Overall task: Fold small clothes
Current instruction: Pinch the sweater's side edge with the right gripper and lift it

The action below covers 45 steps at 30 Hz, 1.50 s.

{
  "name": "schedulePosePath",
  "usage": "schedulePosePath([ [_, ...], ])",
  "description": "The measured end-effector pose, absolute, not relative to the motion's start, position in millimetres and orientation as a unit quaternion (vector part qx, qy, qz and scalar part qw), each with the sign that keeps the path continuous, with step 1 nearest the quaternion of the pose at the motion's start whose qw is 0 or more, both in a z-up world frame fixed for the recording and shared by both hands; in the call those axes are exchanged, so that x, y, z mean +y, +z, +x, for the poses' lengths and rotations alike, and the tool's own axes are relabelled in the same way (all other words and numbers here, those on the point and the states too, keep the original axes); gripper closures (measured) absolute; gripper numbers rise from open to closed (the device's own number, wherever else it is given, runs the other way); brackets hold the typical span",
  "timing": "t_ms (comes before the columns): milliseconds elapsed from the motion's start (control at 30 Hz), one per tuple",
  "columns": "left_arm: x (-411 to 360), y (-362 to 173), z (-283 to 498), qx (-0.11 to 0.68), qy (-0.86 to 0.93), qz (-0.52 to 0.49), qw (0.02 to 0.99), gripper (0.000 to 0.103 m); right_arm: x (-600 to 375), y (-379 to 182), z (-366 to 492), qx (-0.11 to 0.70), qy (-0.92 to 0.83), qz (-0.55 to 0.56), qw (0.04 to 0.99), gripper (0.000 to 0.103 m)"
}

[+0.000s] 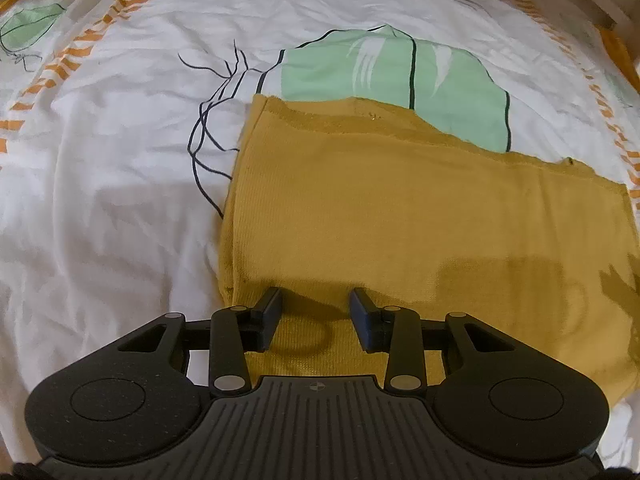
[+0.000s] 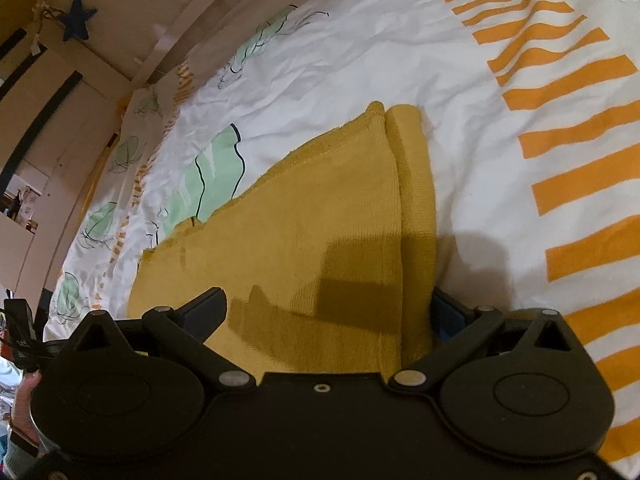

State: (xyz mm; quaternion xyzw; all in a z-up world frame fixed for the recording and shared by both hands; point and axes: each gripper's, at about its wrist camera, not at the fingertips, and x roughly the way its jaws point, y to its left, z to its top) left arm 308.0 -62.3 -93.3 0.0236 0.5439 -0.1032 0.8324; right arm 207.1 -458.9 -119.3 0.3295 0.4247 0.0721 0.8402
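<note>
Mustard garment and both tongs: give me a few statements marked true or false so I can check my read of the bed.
1. The mustard garment lies on a patterned bedsheet. True.
2. The left tongs are shut on the garment. False: their jaws stand open above it.
3. The right tongs are open. True.
4. The garment is blue. False: mustard yellow.
5. The sheet carries orange stripes. True.

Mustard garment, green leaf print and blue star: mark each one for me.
mustard garment (image 1: pixel 400 208): left wrist view, flat middle of the knit panel.
green leaf print (image 1: pixel 392 76): left wrist view, middle of the large leaf on the bedsheet.
blue star (image 2: pixel 78 20): right wrist view, centre of the star.
</note>
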Motion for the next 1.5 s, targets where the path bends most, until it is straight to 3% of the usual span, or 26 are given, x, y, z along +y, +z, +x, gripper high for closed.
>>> schedulePosePath([
  [167,-53,-80,311,0.52,-0.103,0.009,0.848,0.066,-463,-120,204,0.418,0.082,0.343,0.837,0.0],
  [233,-47,-75,315,0.508,-0.095,0.006,0.856,0.066,-465,-121,202,0.411,0.077,0.35,0.838,0.007],
  [333,-42,-71,321,0.505,-0.075,0.02,0.86,0.066,-464,-119,202,0.413,0.065,0.341,0.842,0.029],
  [467,-37,-71,327,0.508,-0.058,0.038,0.858,0.066,-464,-119,202,0.414,0.041,0.346,0.841,0.069],
  [500,-36,-70,328,0.51,-0.058,0.039,0.857,0.066,-464,-119,202,0.412,0.038,0.357,0.838,0.071],
  [1167,1,-47,334,0.504,-0.066,-0.003,0.861,0.066,-364,-36,230,0.385,0.015,0.282,0.879,0.076],
  [1500,31,-42,334,0.505,-0.058,-0.037,0.86,0.066,-277,-34,262,0.401,0.062,0.251,0.879,0.076],
])
